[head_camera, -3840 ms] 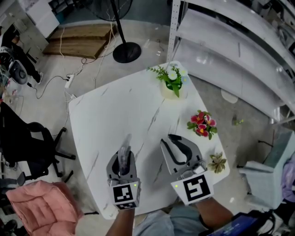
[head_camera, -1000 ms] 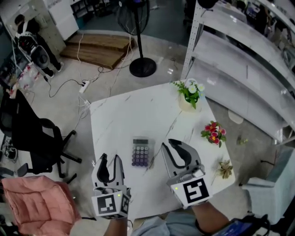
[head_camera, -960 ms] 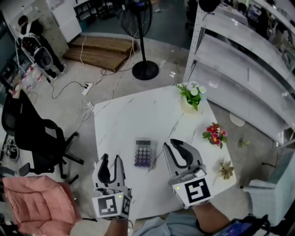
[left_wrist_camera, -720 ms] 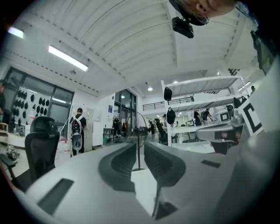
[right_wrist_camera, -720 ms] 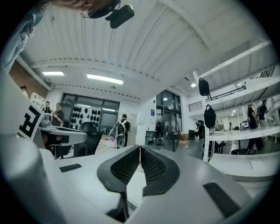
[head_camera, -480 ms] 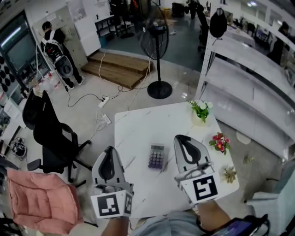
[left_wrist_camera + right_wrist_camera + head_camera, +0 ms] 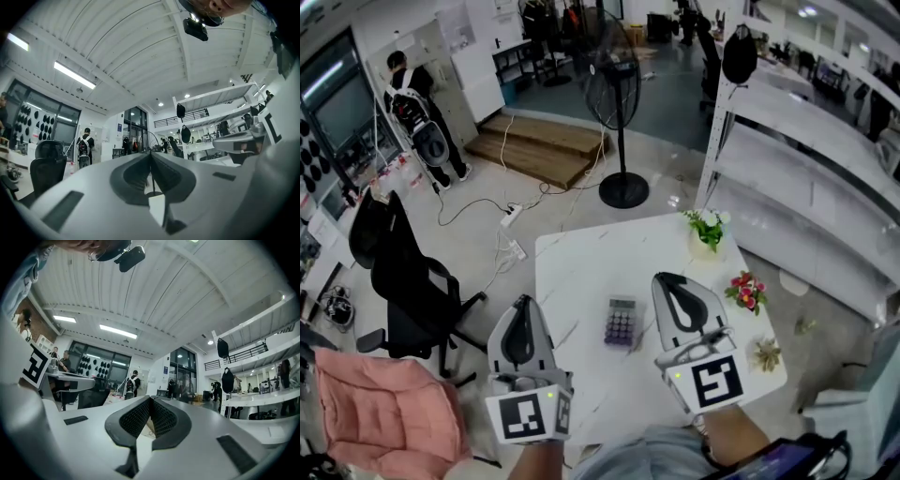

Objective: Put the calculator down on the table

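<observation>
Purple-keyed calculator (image 7: 620, 321) lies flat on the white marble table (image 7: 581, 258), about midway between its left and right edges and toward the near edge. The left hand-held gripper (image 7: 522, 302) hangs just off the table's left edge. The right hand-held gripper (image 7: 662, 279) hangs over the near right part, just beside the calculator. Both have just closed their jaws, which meet tip to tip with nothing between them, and neither touches the calculator.
</observation>
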### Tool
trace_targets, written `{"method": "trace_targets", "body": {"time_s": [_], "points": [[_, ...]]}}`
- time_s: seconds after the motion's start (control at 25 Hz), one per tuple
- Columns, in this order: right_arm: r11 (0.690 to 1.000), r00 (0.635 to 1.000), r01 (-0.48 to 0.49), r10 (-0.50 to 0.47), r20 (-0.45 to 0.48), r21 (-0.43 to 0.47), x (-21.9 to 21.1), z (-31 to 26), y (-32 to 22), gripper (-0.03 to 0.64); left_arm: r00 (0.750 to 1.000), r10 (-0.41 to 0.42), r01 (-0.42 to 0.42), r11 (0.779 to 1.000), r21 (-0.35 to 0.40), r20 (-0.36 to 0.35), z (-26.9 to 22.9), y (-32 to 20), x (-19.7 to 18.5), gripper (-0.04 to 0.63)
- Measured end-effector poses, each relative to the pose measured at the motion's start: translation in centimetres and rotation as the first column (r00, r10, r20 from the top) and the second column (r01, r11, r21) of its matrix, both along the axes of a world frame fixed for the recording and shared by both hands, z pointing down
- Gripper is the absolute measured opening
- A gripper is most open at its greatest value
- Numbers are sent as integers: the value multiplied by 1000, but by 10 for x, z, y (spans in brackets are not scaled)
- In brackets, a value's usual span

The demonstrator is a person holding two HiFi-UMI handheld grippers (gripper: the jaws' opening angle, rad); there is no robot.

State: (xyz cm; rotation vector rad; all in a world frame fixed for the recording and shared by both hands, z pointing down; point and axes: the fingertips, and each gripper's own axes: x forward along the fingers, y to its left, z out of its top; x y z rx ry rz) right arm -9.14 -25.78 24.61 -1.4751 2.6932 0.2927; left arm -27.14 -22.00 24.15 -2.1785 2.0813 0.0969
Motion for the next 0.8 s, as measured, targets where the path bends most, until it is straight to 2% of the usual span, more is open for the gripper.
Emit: {"method": "trace_targets", "body": {"time_s": [0.8], "points": [[1000, 1000, -19, 19, 7, -24, 3, 11, 0, 15, 999, 49, -49, 999, -23, 17, 12, -3, 13, 9]]}}
